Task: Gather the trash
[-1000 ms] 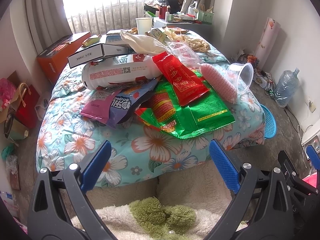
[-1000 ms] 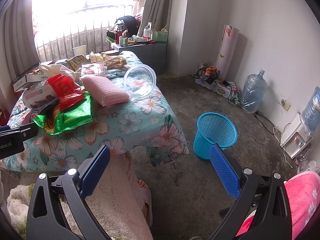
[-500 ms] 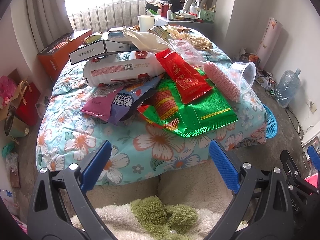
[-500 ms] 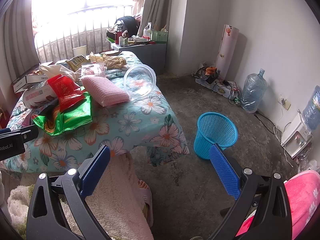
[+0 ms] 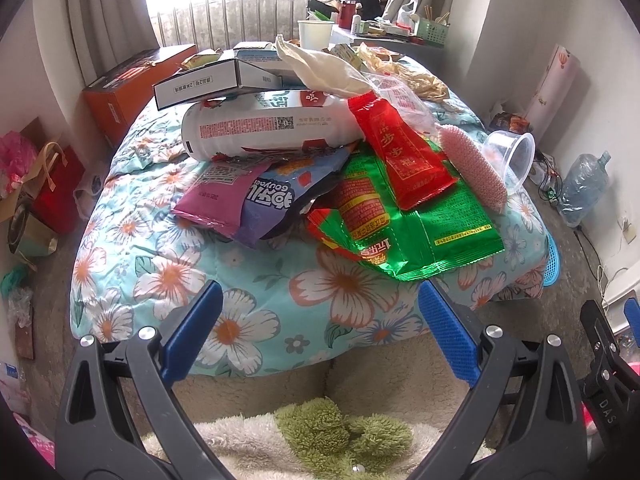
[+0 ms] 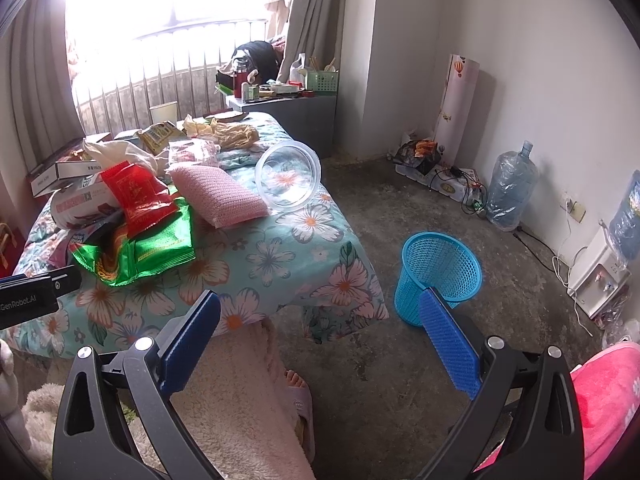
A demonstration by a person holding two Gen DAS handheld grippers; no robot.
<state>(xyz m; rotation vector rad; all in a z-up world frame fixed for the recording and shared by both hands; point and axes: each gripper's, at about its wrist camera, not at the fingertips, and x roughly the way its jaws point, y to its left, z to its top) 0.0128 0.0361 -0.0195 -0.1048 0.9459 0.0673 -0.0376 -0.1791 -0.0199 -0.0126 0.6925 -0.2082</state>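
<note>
A heap of trash lies on the floral bed cover [image 5: 248, 320]: a green wrapper [image 5: 436, 232], a red packet [image 5: 400, 148], a purple snack bag [image 5: 256, 200], a white bottle [image 5: 272, 128], a pink pad [image 5: 476, 168] and a clear plastic cup [image 5: 512, 152]. The heap also shows in the right wrist view, with the green wrapper [image 6: 156, 244] and the clear cup [image 6: 288, 176]. A blue mesh bin [image 6: 438, 276] stands on the floor right of the bed. My left gripper [image 5: 320, 332] is open and empty, short of the bed's near edge. My right gripper [image 6: 320, 336] is open and empty above the floor.
Flat boxes [image 5: 208, 84] and a paper cup [image 5: 314, 34] lie further back on the bed. An orange box [image 5: 132, 88] and red bag [image 5: 56, 184] stand left of it. A water jug [image 6: 510, 188], cables and a cluttered grey table [image 6: 280, 108] line the wall. A slippered foot [image 6: 298, 392] is below.
The left gripper has moved forward toward the bed, so the heap looks nearer. The right gripper has barely moved. Both stay open.
</note>
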